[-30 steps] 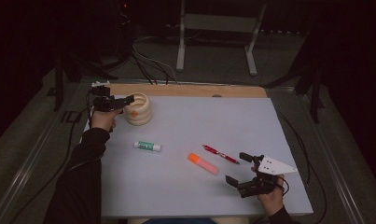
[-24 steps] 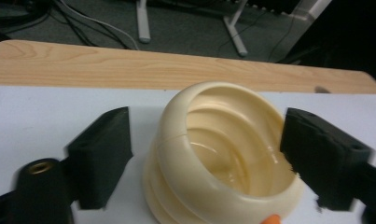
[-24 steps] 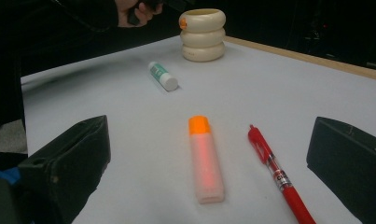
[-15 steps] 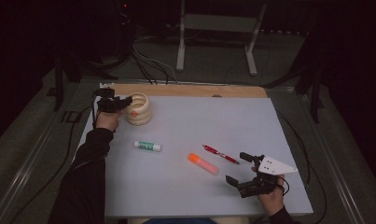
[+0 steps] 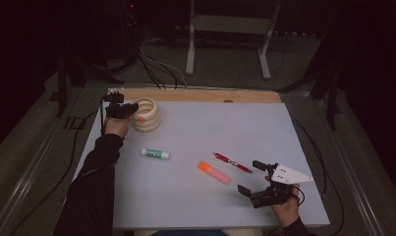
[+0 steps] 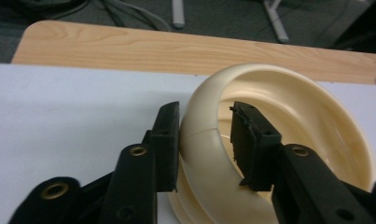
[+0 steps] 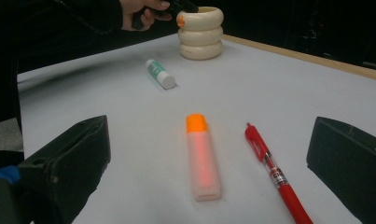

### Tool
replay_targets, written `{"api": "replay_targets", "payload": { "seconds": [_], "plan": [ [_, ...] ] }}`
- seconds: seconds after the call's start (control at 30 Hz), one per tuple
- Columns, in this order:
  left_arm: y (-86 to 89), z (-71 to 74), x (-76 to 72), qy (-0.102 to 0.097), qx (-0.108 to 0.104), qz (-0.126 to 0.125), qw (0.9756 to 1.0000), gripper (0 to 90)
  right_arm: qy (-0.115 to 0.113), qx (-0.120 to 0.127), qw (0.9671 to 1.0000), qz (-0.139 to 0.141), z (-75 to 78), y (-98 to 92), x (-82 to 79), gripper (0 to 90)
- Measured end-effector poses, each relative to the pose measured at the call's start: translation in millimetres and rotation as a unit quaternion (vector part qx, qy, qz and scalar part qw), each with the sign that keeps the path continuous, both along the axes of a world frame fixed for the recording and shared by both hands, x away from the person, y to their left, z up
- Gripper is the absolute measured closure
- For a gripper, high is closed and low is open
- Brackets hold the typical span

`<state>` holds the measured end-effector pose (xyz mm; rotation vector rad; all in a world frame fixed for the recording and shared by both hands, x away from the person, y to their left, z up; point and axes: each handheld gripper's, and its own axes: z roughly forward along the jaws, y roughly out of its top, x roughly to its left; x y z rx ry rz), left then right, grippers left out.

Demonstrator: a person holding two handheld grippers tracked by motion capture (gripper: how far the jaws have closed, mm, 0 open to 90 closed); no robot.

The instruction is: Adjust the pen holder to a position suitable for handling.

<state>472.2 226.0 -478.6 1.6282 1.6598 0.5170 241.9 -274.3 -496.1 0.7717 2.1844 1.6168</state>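
- The left gripper (image 5: 131,109) is reaching in at the far left corner of the table, its black jaws straddling the rim of a cream-coloured, ribbed, ring-stacked plastic pot (image 5: 147,115).
- In the left gripper view, one jaw is sitting outside the pot's wall (image 6: 202,140) and the other inside it; the jaws have just been closing, with the wall between them, and the outer pad is lying against the wall while the inner pad is standing at its inner face, so they are pinching it.
- The pot is standing upright on the pale grey table cover (image 5: 210,128), near the bare wooden strip (image 5: 200,95) along the table's far edge.
- The right gripper (image 5: 254,178) is resting near the table's near right corner in the person's right hand (image 5: 284,211), its jaws standing wide apart with nothing between them.
- In the right gripper view, an orange-capped translucent highlighter (image 7: 202,156) and a red pen with a clear barrel (image 7: 274,172) are lying on the cover ahead of those wide jaws, side by side and just apart.
- A white glue stick with a green label (image 5: 155,154) is lying on its side between the pot and the highlighter, well apart from both grippers.
- The person's dark left sleeve (image 5: 95,182) is stretching up the left edge of the table towards the pot.
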Motion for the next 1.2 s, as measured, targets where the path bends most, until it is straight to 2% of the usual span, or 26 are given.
{"api": "replay_targets", "payload": {
  "seconds": [0.1, 0.13, 0.33, 0.53, 0.63, 0.73, 0.97, 1.03, 1.2],
  "plan": [
    [-0.5, 1.6, 1.5, 0.010, 0.006, 0.009, 0.9999, 71.1, -0.001, -0.001, 1.0000, -0.001, 0.1, 0.0, -0.1, 0.0],
    [-0.9, 2.0, 1.5, 0.012, 0.014, 0.011, 0.9998, 71.6, -0.001, -0.001, 1.0000, -0.001, 0.1, 0.0, -0.1, 0.0],
    [-1.1, 3.9, -0.6, 0.016, 0.027, 0.007, 0.9995, 73.3, -0.001, 0.000, 1.0000, -0.003, 0.2, -0.7, 0.2, 0.0],
    [-4.4, 5.6, -4.2, 0.017, 0.019, -0.011, 0.9996, 75.7, 0.001, 0.001, 1.0000, -0.005, 0.2, -1.2, 0.5, 0.0],
    [-12.5, 9.3, -8.2, 0.016, 0.019, -0.030, 0.9992, 75.9, 0.001, 0.002, 1.0000, -0.005, 0.0, -1.1, 0.7, 0.0],
    [-18.2, 10.8, -10.7, 0.021, 0.007, -0.036, 0.9991, 75.9, 0.001, 0.001, 1.0000, -0.006, 0.0, -1.1, 0.7, 0.0],
    [-32.2, 12.9, -17.3, 0.028, 0.012, -0.053, 0.9981, 75.9, 0.000, 0.002, 1.0000, -0.007, 0.2, -1.5, 0.8, 0.0],
    [-35.8, 13.0, -18.0, 0.030, 0.007, -0.057, 0.9979, 75.9, 0.000, 0.003, 1.0000, -0.007, 0.1, -1.7, 1.0, 0.0],
    [-45.6, 15.6, -20.1, 0.033, 0.015, -0.069, 0.9969, 76.6, -0.001, 0.003, 1.0000, -0.008, 0.6, -2.1, 0.6, 0.0]
  ]
}}
